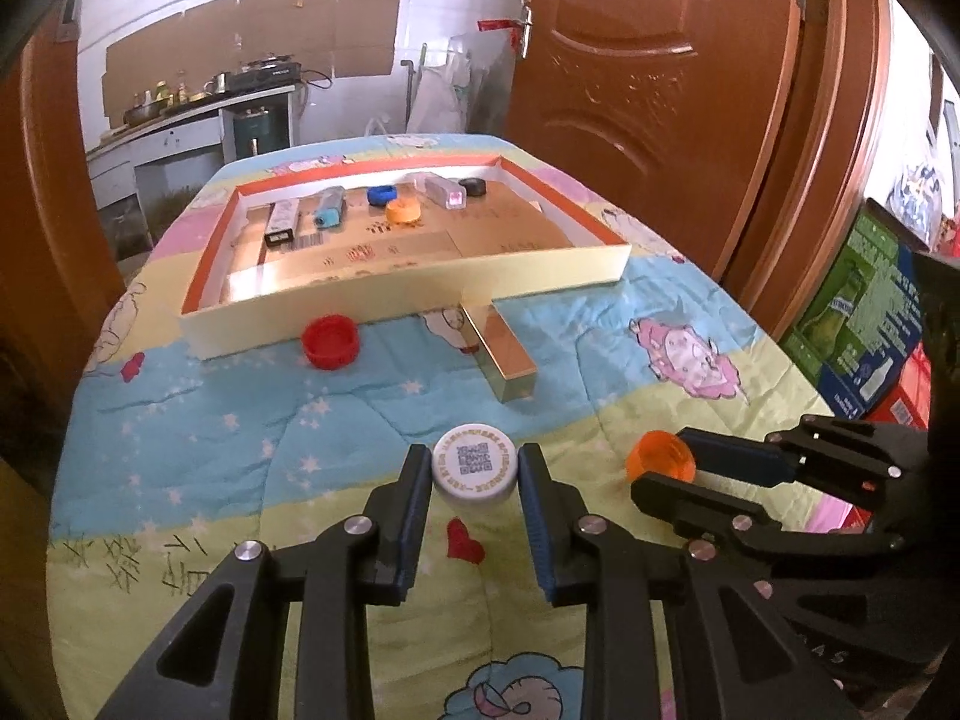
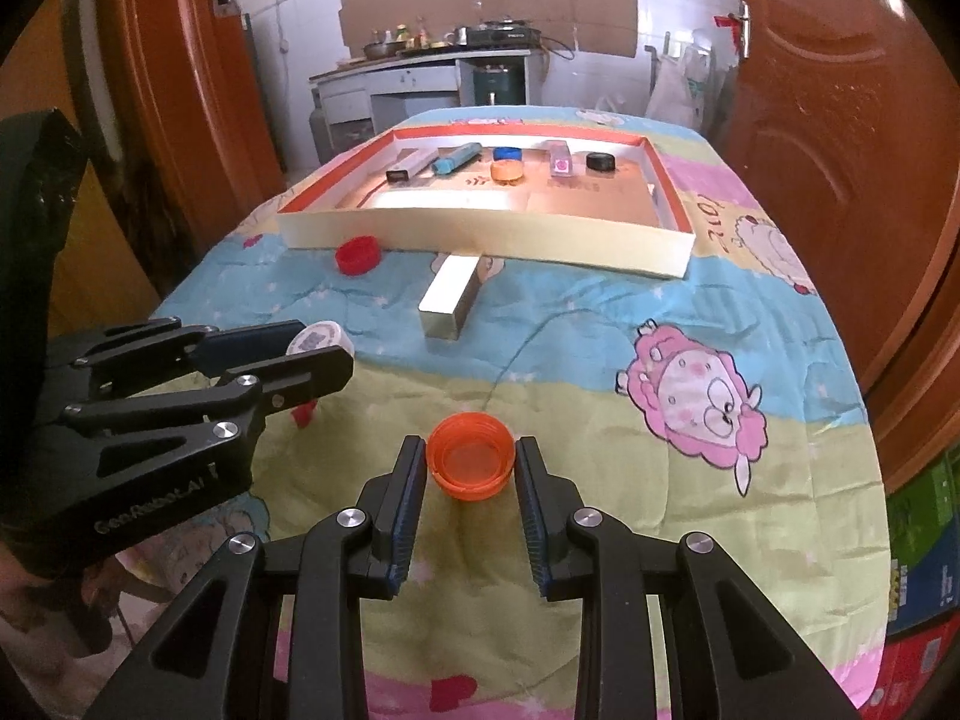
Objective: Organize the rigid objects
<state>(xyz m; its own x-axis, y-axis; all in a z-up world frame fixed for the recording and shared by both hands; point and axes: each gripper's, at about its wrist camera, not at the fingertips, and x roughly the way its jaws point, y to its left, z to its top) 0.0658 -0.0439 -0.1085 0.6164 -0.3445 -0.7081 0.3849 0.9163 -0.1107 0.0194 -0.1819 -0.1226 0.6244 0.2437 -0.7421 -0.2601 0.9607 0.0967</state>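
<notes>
Partly sorted layout: the shallow tray (image 1: pixel 414 294) at the far end of the quilt-covered counter (image 1: pixel 198 438) already holds six items along its far wall, namely a slim dark-ended box (image 1: pixel 282 222), a blue tube (image 1: pixel 329 207), a blue cap (image 1: pixel 381 194), an orange cap (image 1: pixel 403 211), a clear case (image 1: pixel 445 192) and a black cap (image 1: pixel 474 186). Four items remain outside it. The left claw (image 1: pixel 476 468) is clamped on the white cap (image 1: pixel 476 467), and the right claw (image 2: pixel 471 462) is clamped on the open orange lid (image 2: pixel 471 463); both pieces sit low over the near quilt, and contact with it cannot be judged. A red cap (image 1: pixel 330 341) lies just beside the tray's near wall, and a gold bar-shaped box (image 1: pixel 501 354) rests with one end against that wall. The tray's near half is bare, giving ample room for placement. The near wall must be cleared on the way in, and the two claws stand close together, side by side
</notes>
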